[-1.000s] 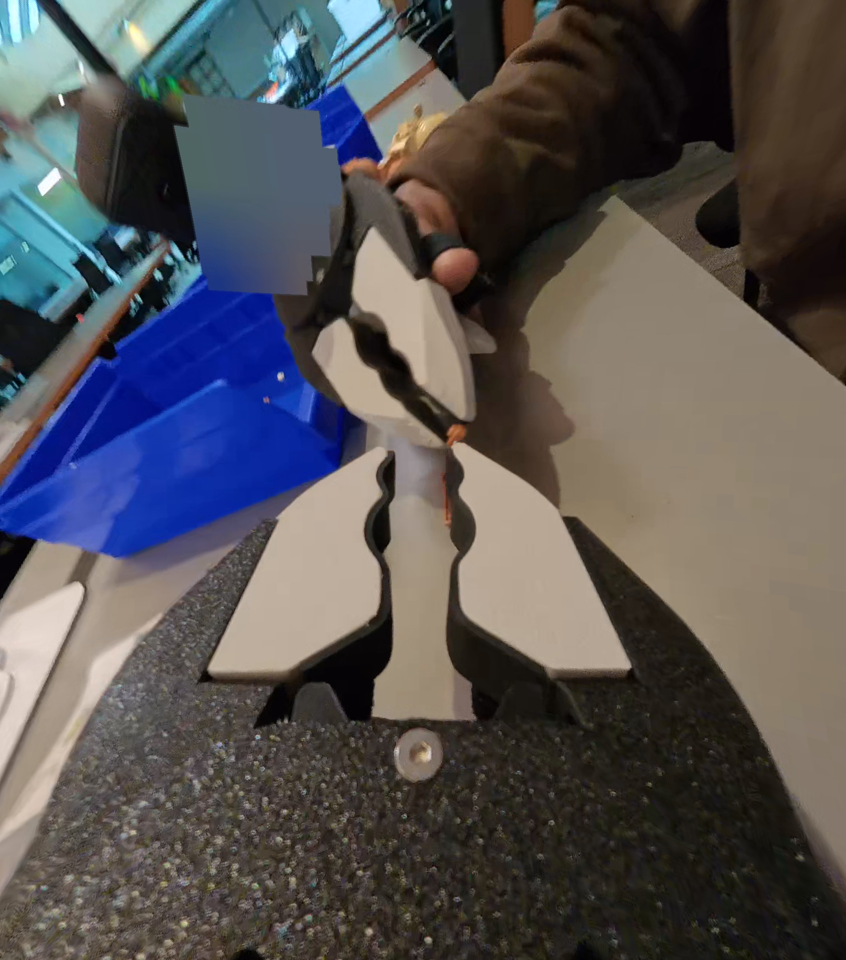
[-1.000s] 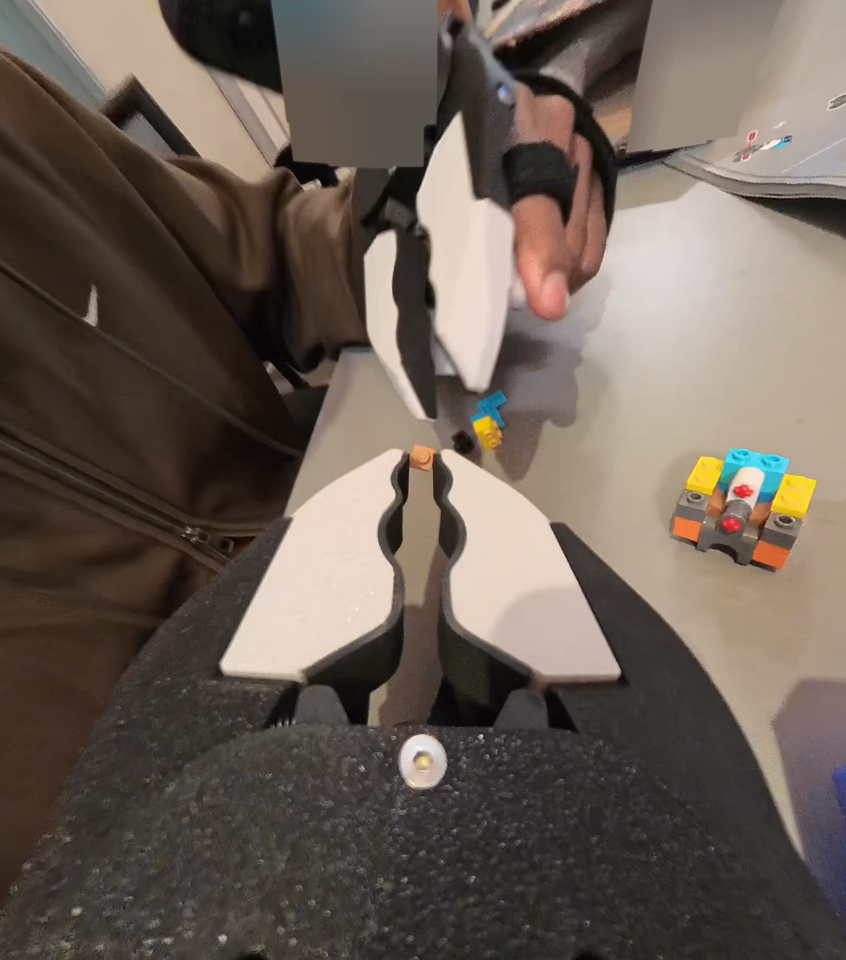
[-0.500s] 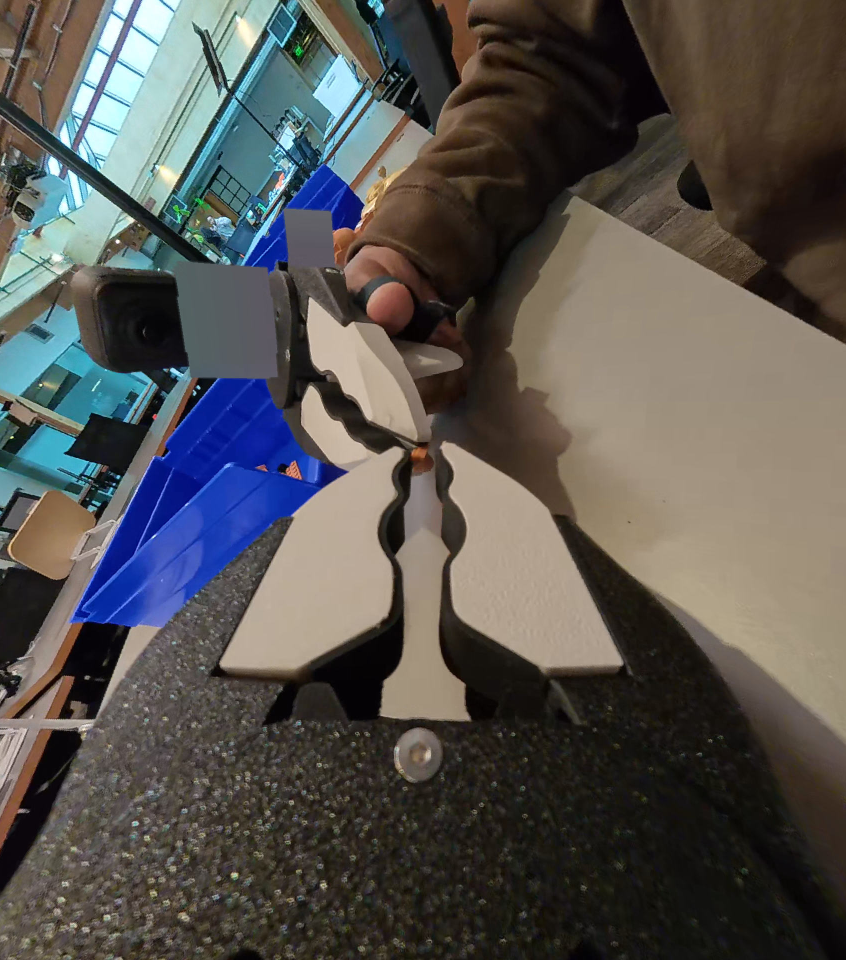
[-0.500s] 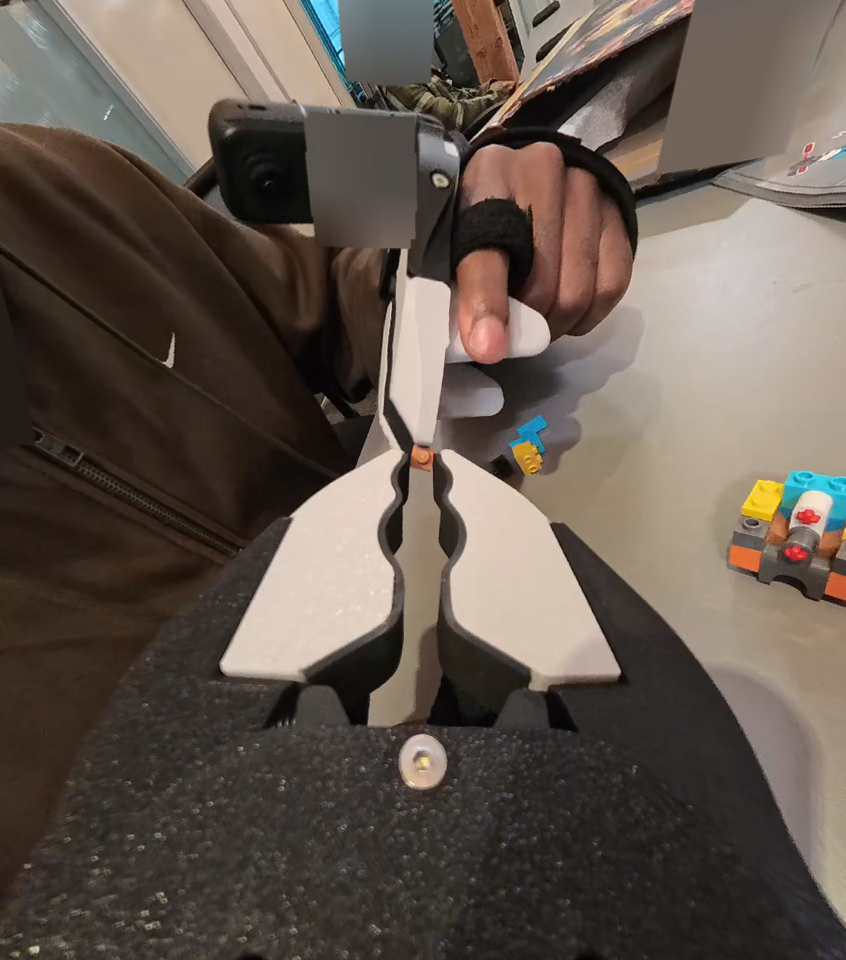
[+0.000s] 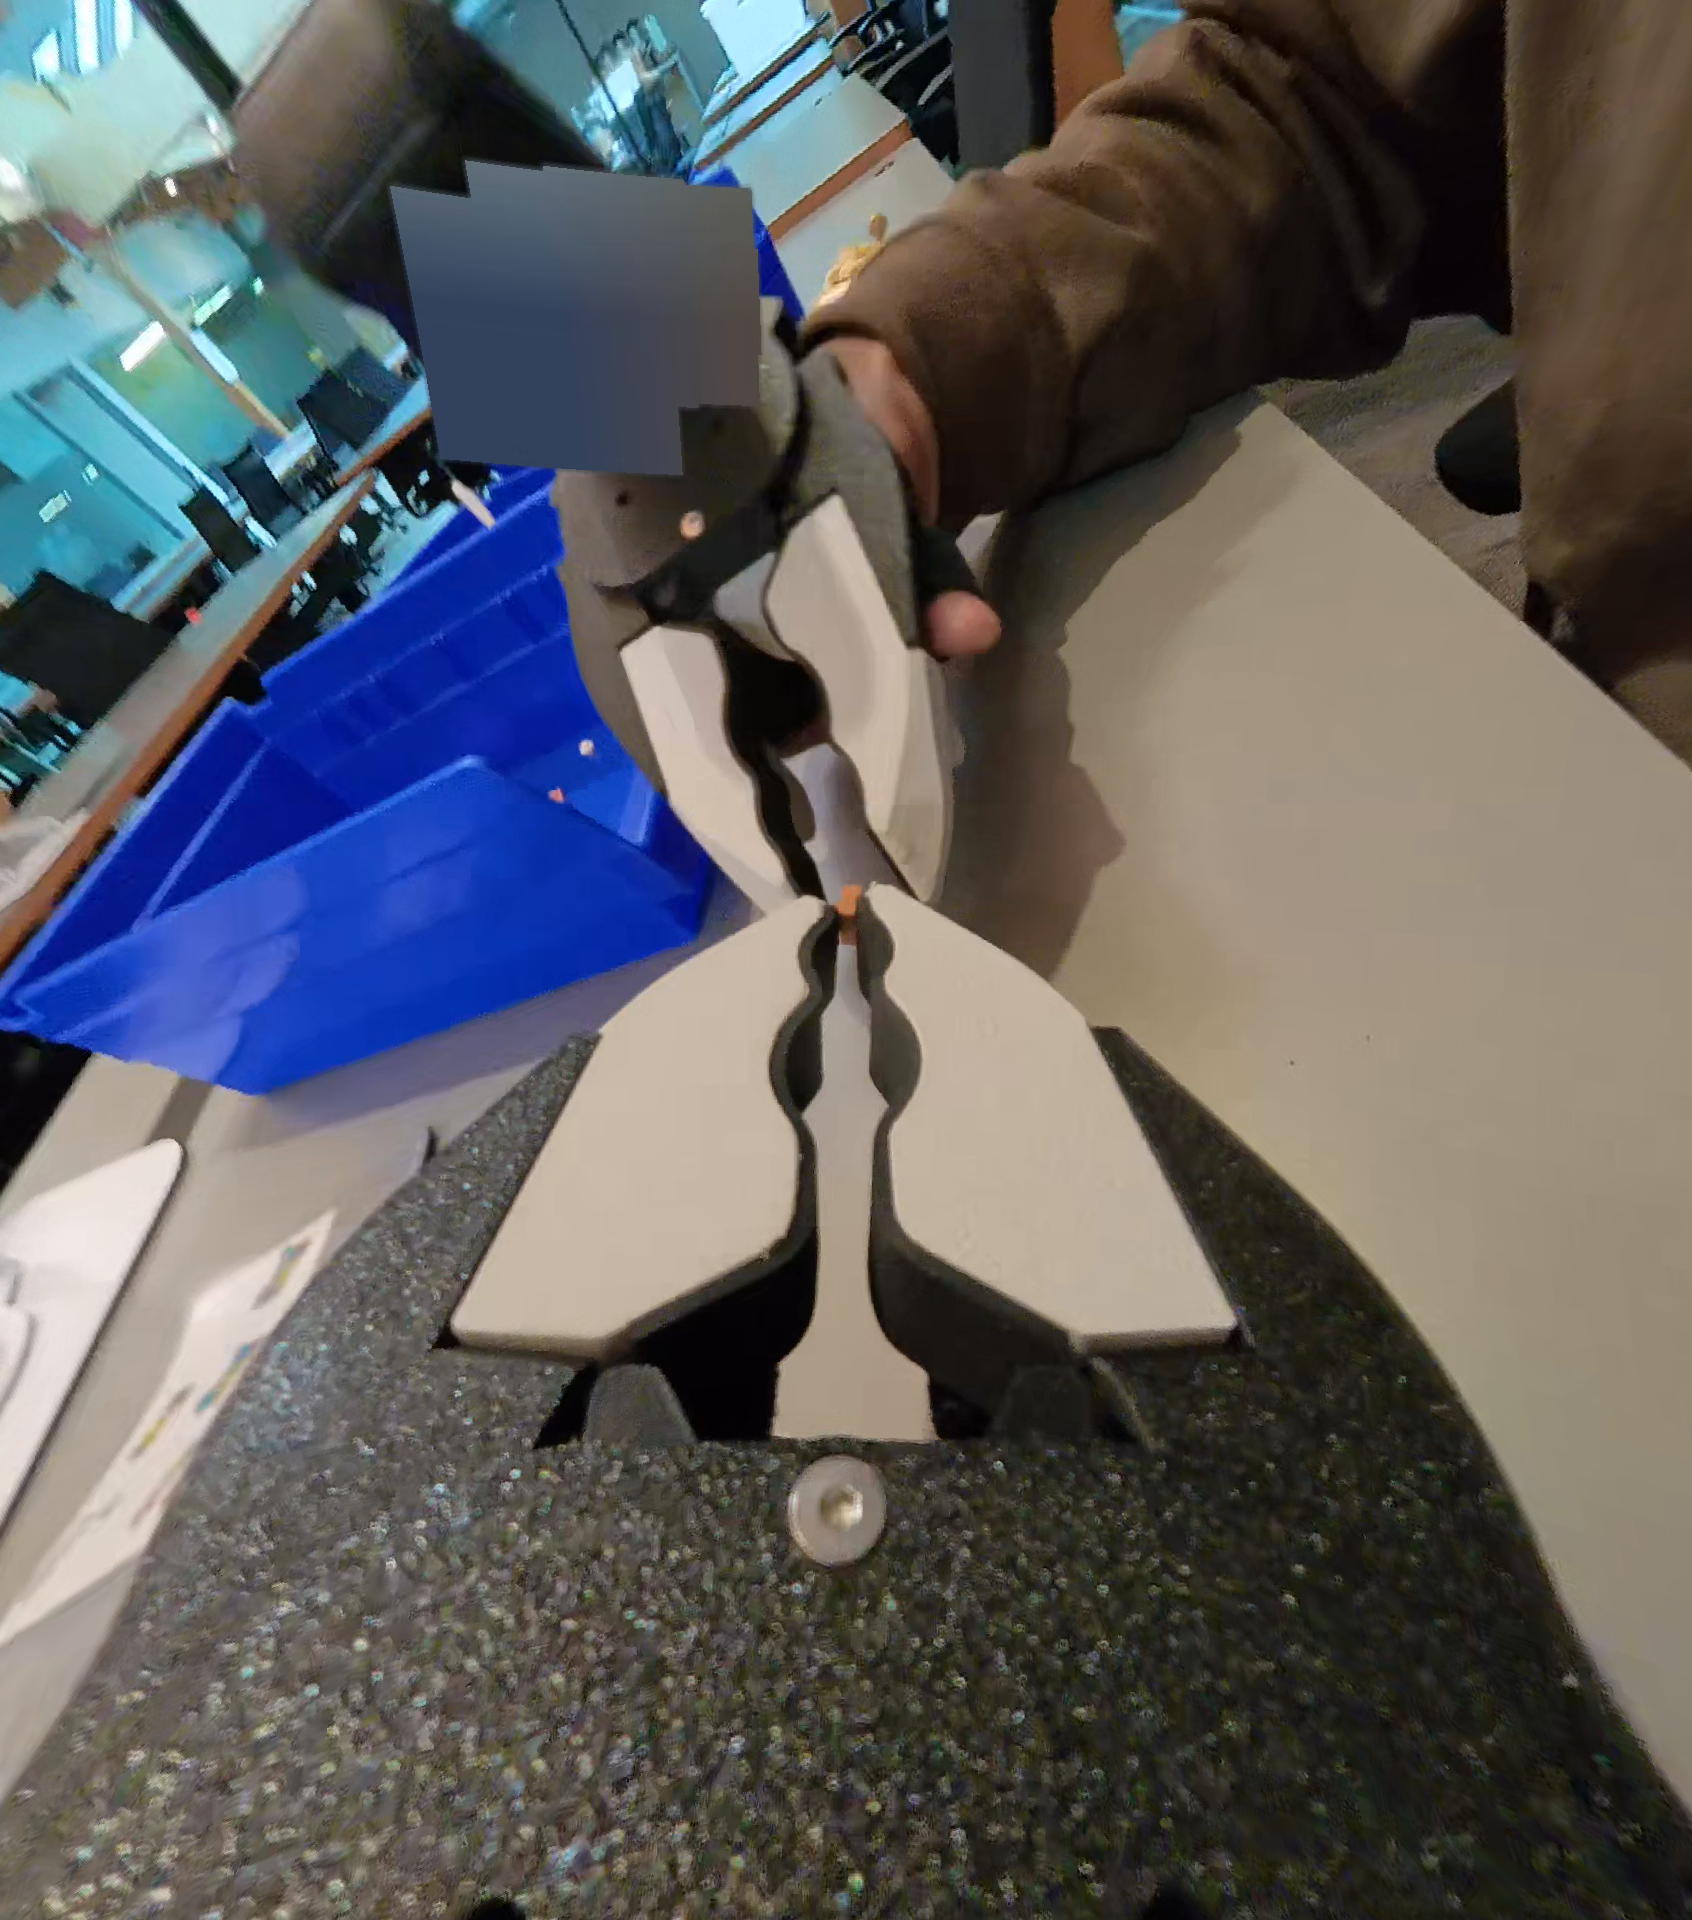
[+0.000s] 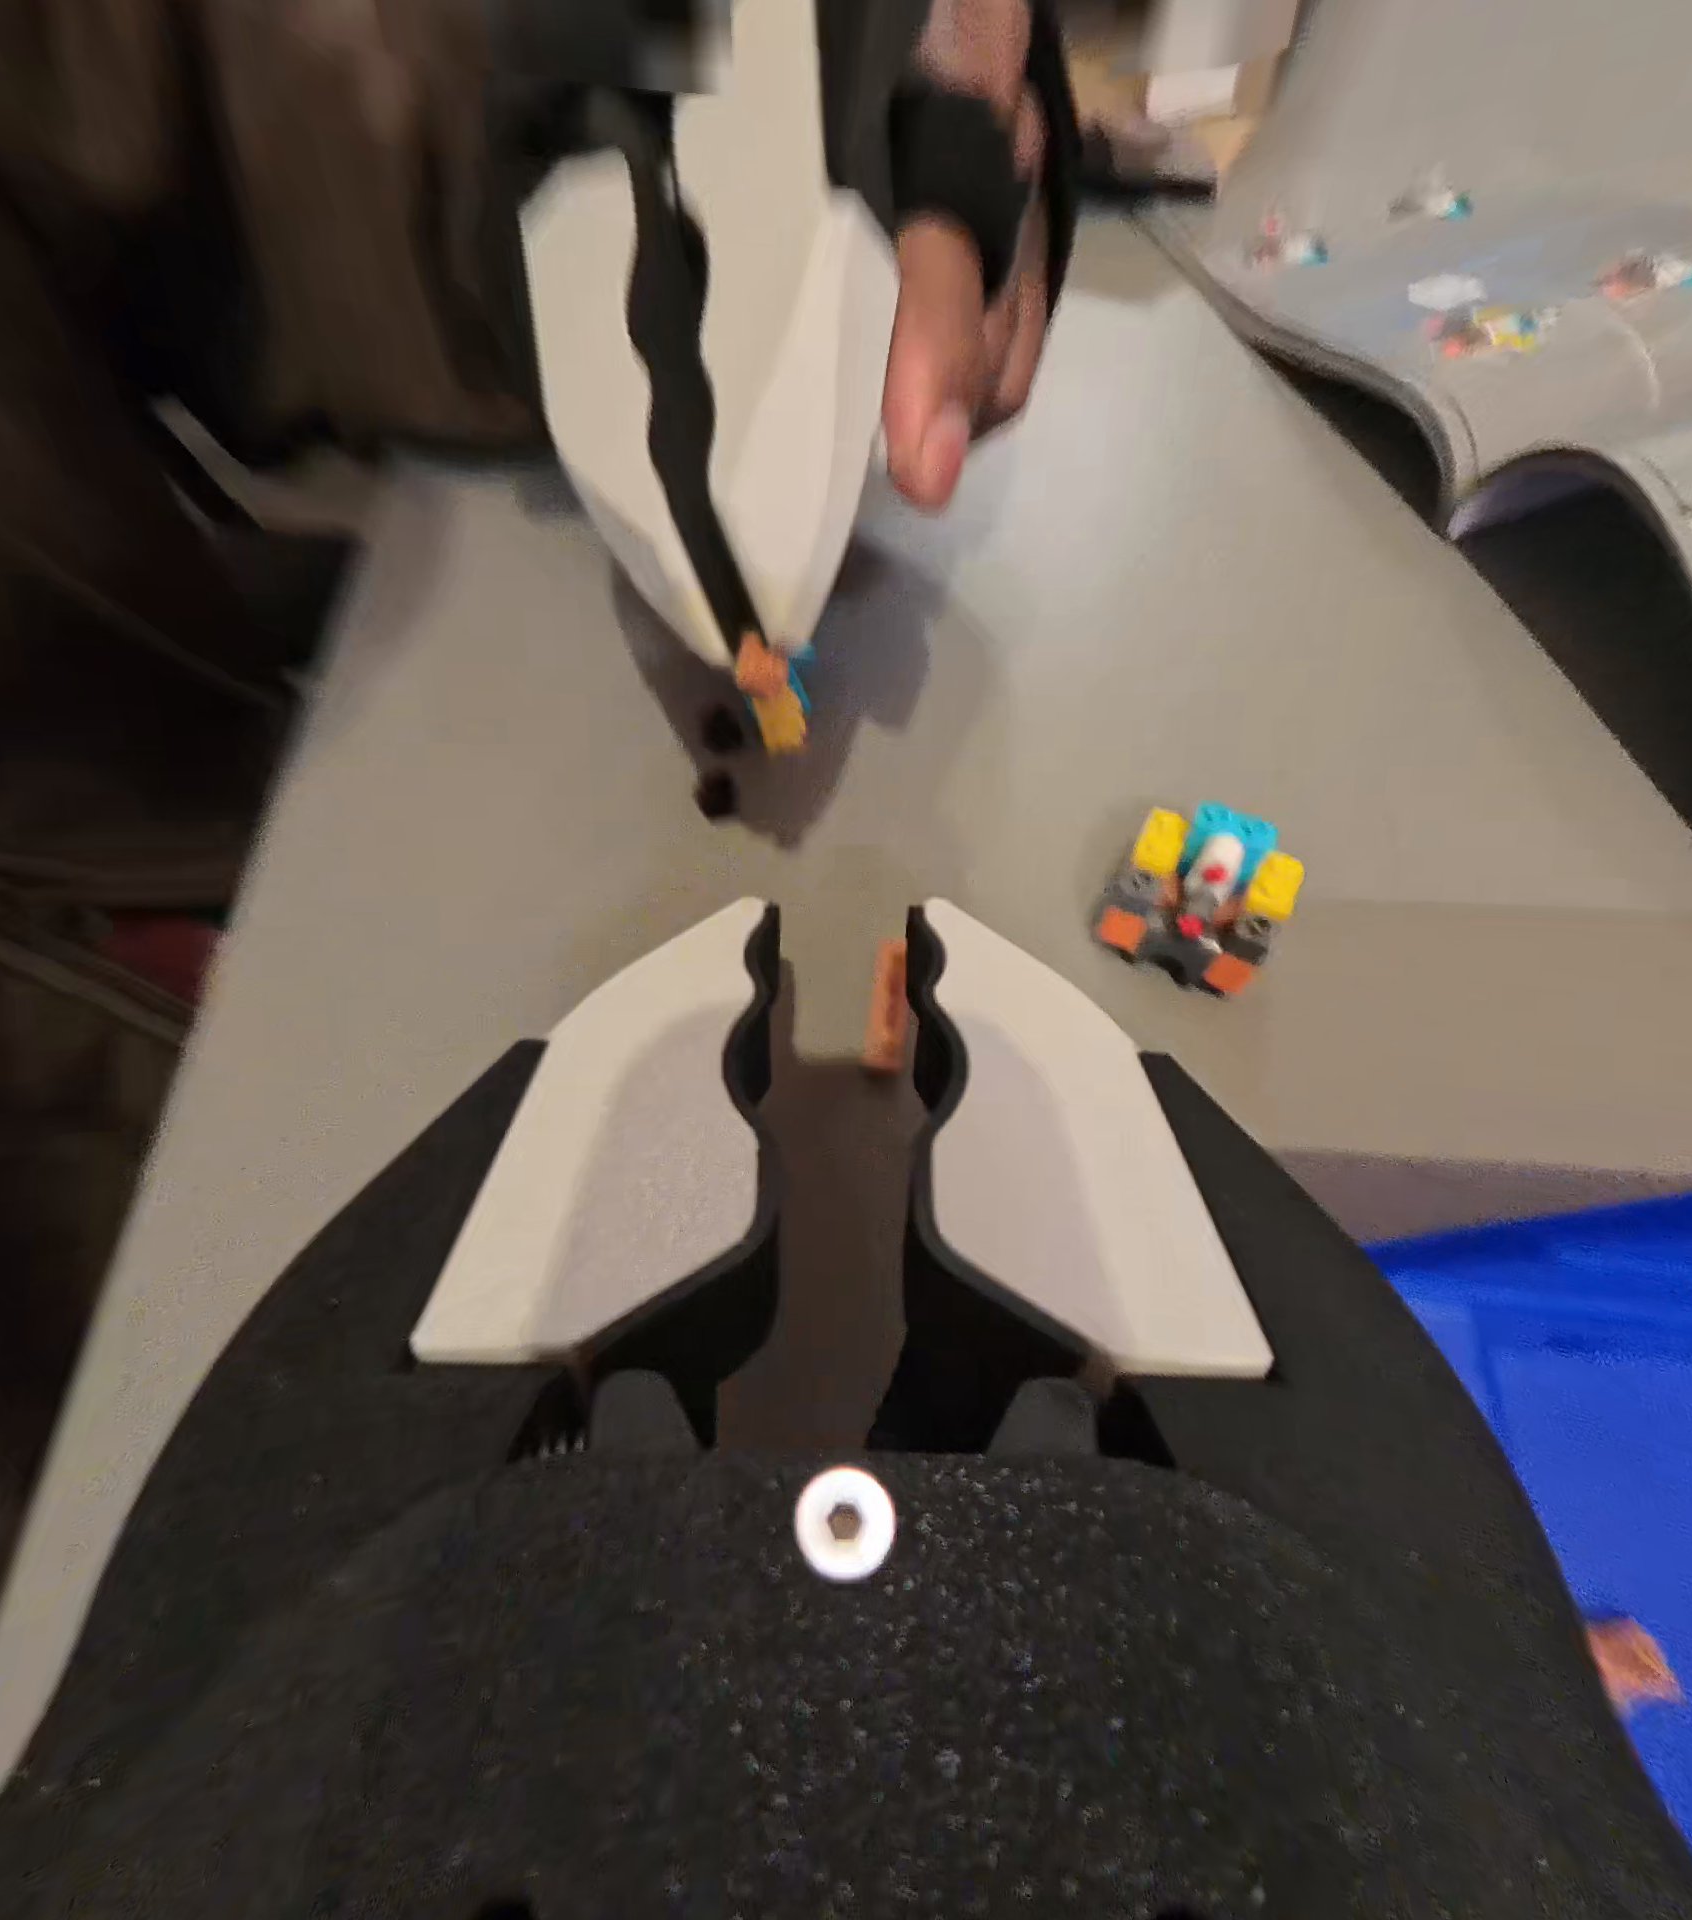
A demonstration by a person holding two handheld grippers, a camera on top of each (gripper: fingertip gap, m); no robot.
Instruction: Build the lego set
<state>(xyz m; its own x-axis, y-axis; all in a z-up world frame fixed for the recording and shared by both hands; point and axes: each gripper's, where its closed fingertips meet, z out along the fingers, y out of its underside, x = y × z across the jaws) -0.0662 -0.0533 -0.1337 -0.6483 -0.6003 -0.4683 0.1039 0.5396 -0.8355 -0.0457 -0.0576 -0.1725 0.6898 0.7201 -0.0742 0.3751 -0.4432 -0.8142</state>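
My left gripper (image 5: 847, 906) is shut on a small orange piece (image 5: 849, 920) at its tips. It also shows in the right wrist view (image 6: 754, 634), pointing down with the orange piece (image 6: 757, 670) in its tips. My right gripper (image 6: 842, 914) is open, its jaws well apart. A thin orange-brown piece (image 6: 886, 1003) rests against the inner face of its right finger, unclamped. The part-built model (image 6: 1197, 899), with grey, orange, yellow and blue bricks, stands on the table to the right. A blue-and-yellow piece (image 6: 788, 717) and two black pieces (image 6: 717, 764) lie under the left gripper.
Blue bins stand at the table's left (image 5: 354, 914) and near my right gripper (image 6: 1600, 1403), with loose brown pieces inside. An open instruction booklet (image 6: 1548, 260) lies at the back right. A printed sheet (image 5: 167, 1403) lies at the left. The person's brown sleeve (image 5: 1133, 260) hangs over the table. Across from one pair of fingers to the other is roughly 5 centimeters.
My right gripper has opened and drawn back from the left gripper, whose tips it met half a second ago. The left gripper stays shut on the orange piece.
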